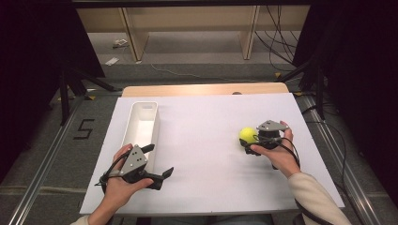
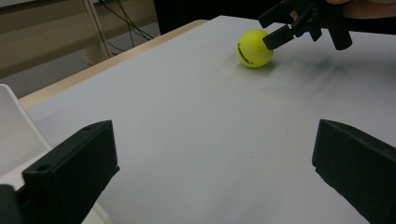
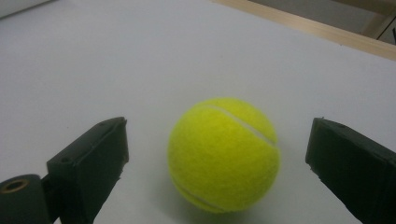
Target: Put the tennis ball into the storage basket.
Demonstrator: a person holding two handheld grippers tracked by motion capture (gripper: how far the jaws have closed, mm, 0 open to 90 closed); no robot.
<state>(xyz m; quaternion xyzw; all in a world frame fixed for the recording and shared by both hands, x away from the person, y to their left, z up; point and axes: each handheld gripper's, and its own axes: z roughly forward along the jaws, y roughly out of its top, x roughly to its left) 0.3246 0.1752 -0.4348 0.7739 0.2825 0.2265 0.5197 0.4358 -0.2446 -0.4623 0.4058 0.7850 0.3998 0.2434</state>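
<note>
A yellow tennis ball rests on the white board at the right. My right gripper is open, one jaw on each side of the ball. In the right gripper view the ball sits between the jaws of that gripper, with a gap on each side. At the front left my left gripper is open with nothing in it, next to the near end of a white bin. The left gripper view looks past its own gripper to the ball and the right gripper.
The long white bin stands lengthwise along the board's left side; one corner of it is at the left. A wooden table edge runs behind the board. Bare white board lies between the two grippers.
</note>
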